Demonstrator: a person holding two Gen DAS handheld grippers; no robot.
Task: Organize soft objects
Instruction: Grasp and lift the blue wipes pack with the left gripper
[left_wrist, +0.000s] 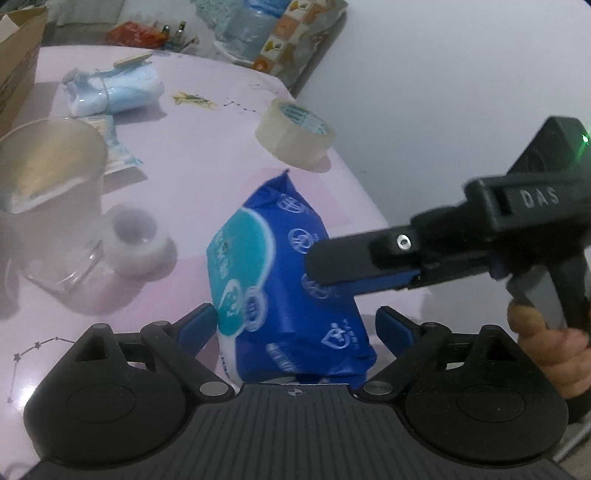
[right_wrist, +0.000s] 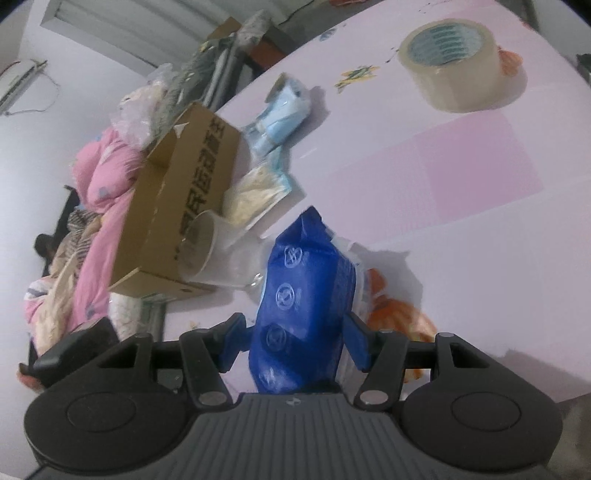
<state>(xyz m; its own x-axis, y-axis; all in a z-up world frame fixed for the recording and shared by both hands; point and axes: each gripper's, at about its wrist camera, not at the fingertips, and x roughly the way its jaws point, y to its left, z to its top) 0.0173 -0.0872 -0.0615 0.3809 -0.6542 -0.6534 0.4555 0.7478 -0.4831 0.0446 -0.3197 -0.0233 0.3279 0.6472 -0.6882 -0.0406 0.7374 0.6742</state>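
This looks like a room in a home. A pink table (right_wrist: 480, 177) holds everyday stuff. Far left, a pink blanket (right_wrist: 99, 192) is piled up beside a cardboard box (right_wrist: 177, 199).

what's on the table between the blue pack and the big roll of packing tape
Nothing: in the right wrist view, only bare pink table separates the blue pack from the tape roll.

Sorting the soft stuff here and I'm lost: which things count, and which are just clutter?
Belong to the job:
blue tissue pack, held in the right tool
light blue soft bundle
flat sachet

Lying about:
tape roll
glass cup
cardboard box
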